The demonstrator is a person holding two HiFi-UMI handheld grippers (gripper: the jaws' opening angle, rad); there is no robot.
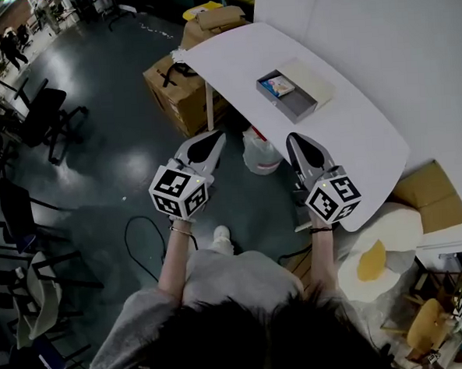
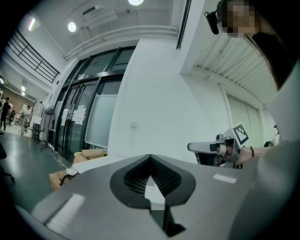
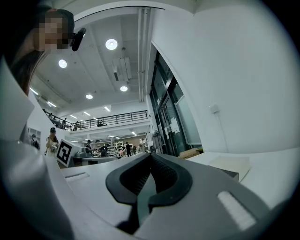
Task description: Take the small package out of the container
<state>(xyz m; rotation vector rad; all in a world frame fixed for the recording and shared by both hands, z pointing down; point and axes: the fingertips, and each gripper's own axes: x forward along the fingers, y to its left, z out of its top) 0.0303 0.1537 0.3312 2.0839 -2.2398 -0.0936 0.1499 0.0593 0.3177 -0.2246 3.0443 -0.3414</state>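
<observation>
A shallow grey container (image 1: 310,97) lies with its lid folded back on the white table (image 1: 369,140). The small colourful package (image 1: 278,85) rests inside its left half. Both grippers hover short of the table's near edge, well apart from the container. My left gripper (image 1: 215,136) points toward the table's left end, jaws shut and empty. My right gripper (image 1: 295,140) is also shut with nothing in it. In the right gripper view the container (image 3: 233,165) sits ahead to the right of the shut jaw tips (image 3: 150,156). The left gripper view (image 2: 150,158) shows only the tabletop and wall ahead.
Cardboard boxes (image 1: 180,89) stand on the floor under the table's left end, with a white bag (image 1: 260,151) by its leg. Black chairs (image 1: 43,113) line the left side. A cable (image 1: 137,240) loops on the dark floor. More boxes (image 1: 431,195) sit at the right.
</observation>
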